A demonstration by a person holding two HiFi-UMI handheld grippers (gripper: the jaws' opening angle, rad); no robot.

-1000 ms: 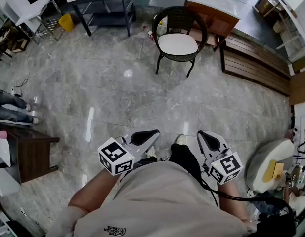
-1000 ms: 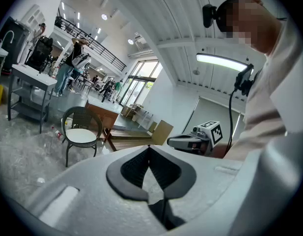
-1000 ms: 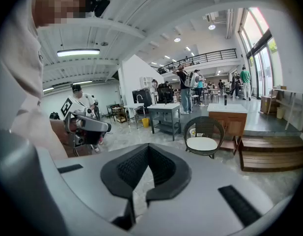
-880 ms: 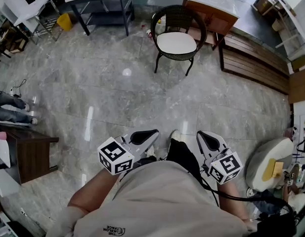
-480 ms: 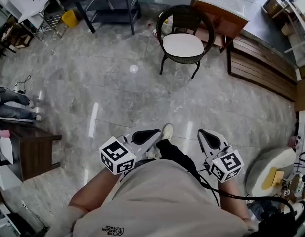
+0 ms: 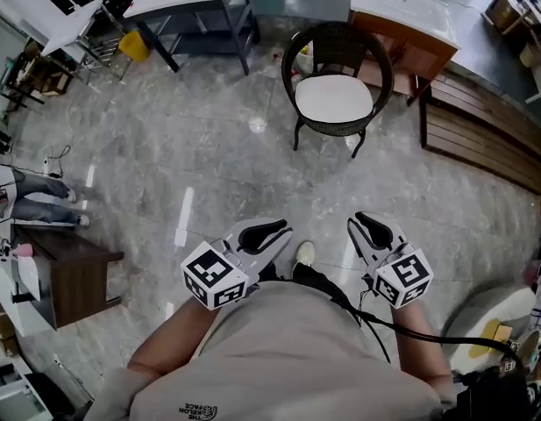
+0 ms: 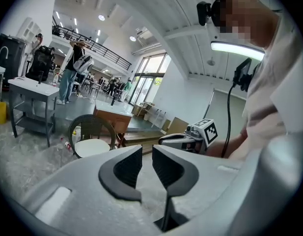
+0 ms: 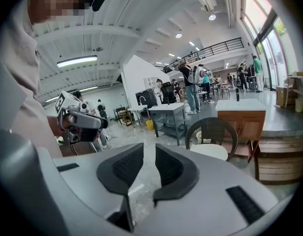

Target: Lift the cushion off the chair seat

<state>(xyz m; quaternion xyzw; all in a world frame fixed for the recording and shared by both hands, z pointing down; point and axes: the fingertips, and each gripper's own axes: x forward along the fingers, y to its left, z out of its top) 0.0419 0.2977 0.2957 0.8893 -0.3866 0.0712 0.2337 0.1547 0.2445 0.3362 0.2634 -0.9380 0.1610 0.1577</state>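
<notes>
Left tool partly hides the cushion beyond.

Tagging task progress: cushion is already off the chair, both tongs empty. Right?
No: in the head view the cushion lies on the chair seat, not off it. Both are empty: the left tongs slightly apart, the right tongs opening, nothing between either.
</notes>
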